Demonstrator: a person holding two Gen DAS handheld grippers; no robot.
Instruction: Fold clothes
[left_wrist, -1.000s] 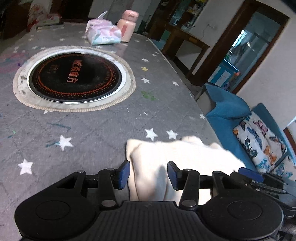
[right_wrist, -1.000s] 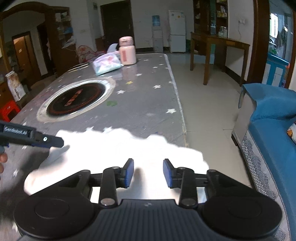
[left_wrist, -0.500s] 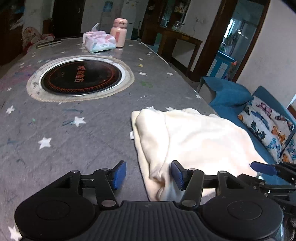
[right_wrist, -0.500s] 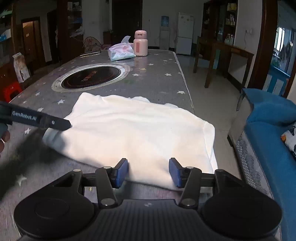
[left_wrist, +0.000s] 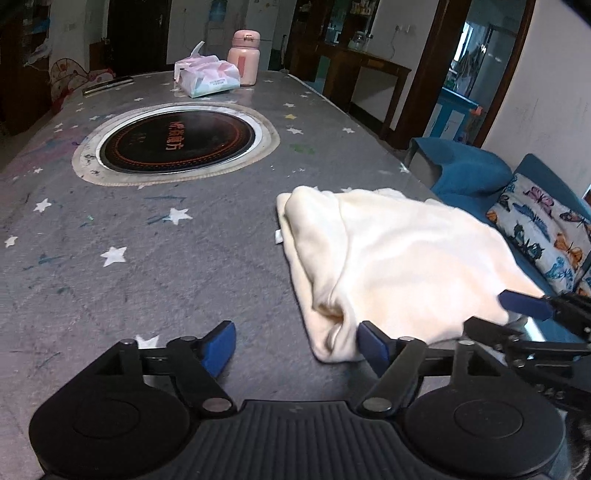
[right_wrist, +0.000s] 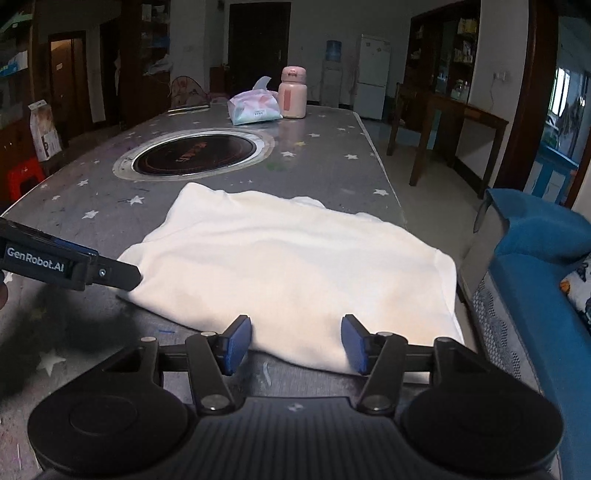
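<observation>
A cream garment (left_wrist: 399, 258) lies folded flat on the grey star-printed table (left_wrist: 147, 258), close to its right edge. My left gripper (left_wrist: 297, 347) hovers at the garment's near left corner with its jaws opening. Only bare table lies between them, and the right fingertip (left_wrist: 371, 345) rests against the cloth's corner fold. My right gripper (right_wrist: 296, 343) sits at the garment's (right_wrist: 295, 266) near edge, jaws opening, with the hem between the pads but not pinched. The left gripper's fingers (right_wrist: 118, 274) show at the cloth's left corner in the right wrist view.
A round black cooktop (left_wrist: 177, 142) is set into the table beyond the garment. A tissue pack (left_wrist: 208, 77) and a pink bottle (left_wrist: 243, 57) stand at the far end. A blue sofa (right_wrist: 546, 295) with a patterned cushion (left_wrist: 546, 229) runs along the table's right side.
Both grippers have drawn back toward the near edge and their jaws have spread. The garment, earlier between the pads and blurred, now lies still and flat on the table.
</observation>
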